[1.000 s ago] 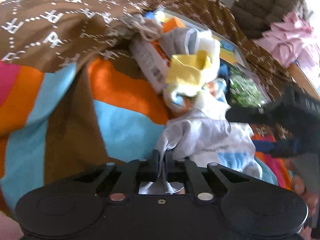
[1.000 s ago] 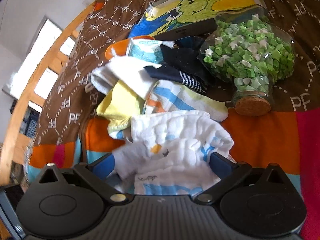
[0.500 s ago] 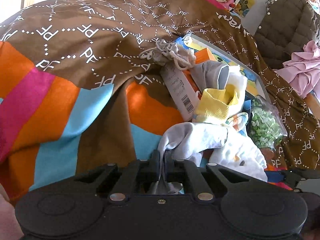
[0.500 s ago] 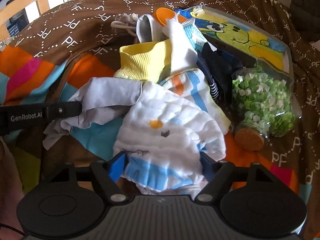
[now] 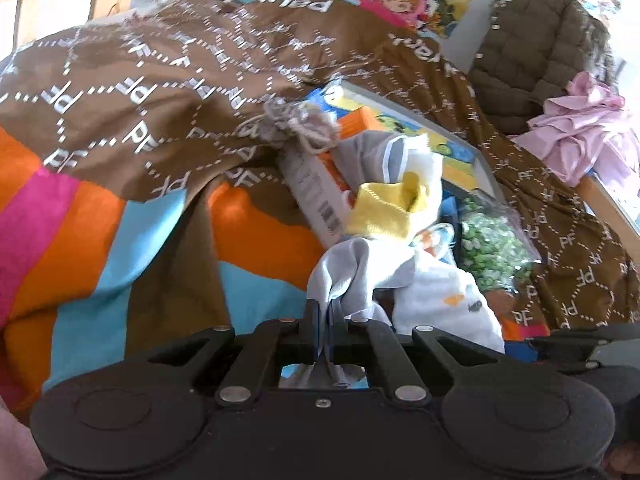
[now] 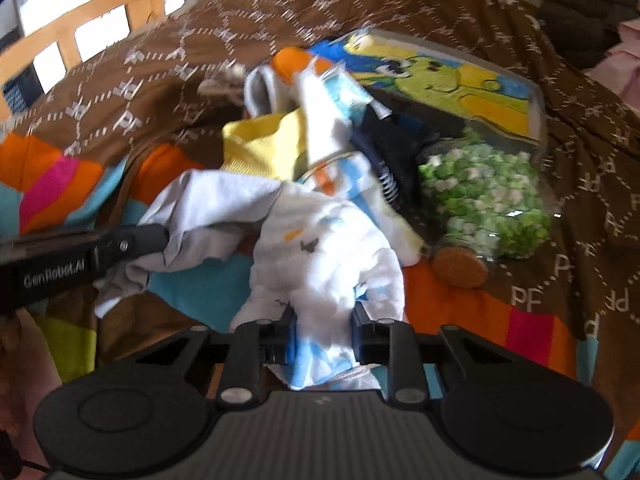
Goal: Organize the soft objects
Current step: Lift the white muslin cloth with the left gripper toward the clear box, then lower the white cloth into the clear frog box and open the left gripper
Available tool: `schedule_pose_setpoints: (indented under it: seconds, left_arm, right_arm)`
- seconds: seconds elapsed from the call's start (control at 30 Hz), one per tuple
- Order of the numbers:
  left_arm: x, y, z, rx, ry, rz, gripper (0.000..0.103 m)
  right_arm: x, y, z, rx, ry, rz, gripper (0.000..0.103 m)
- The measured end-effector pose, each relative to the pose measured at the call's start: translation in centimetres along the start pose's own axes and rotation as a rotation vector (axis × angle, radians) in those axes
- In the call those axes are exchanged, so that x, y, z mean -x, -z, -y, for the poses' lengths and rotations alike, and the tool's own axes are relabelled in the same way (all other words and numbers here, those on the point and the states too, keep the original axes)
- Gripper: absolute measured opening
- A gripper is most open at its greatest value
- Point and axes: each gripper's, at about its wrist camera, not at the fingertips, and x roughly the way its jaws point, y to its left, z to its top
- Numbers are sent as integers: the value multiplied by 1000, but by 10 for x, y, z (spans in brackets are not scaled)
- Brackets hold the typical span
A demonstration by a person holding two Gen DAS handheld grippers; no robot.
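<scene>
A pile of soft items lies on the bed. My left gripper (image 5: 326, 314) is shut on a pale grey cloth (image 5: 352, 268), which also shows in the right wrist view (image 6: 208, 208). My right gripper (image 6: 322, 322) is closed around a white muslin cloth with blue and orange marks (image 6: 324, 248); the cloth also shows in the left wrist view (image 5: 444, 300). Behind them lie a yellow sock (image 6: 260, 144), a white sock (image 6: 324, 120), a striped sock (image 6: 348, 176) and a dark navy sock (image 6: 388, 148).
A jar of green paper stars with a cork (image 6: 484, 196) lies to the right of the pile. A picture book (image 6: 440, 76), an orange box (image 5: 320, 188), a brown patterned quilt (image 5: 160, 80) and a wooden bed rail (image 6: 100, 12) surround it. Pink clothes (image 5: 580, 128) lie far right.
My right gripper's jaws have closed in on the white muslin cloth. Both views have shifted slightly; my left gripper still holds the grey cloth.
</scene>
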Motion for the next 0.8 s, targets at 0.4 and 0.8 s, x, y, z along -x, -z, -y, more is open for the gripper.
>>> schedule_pose_setpoints:
  seconds: [0.4,0.8]
  left_arm:
    - [31,0,27,-147,118,114,3]
    - [36,-52,62,-314,194,236,3]
  right_arm:
    - [46,-1,41,-186,23,259,26]
    - [46,-22,51,-202,45,519,27]
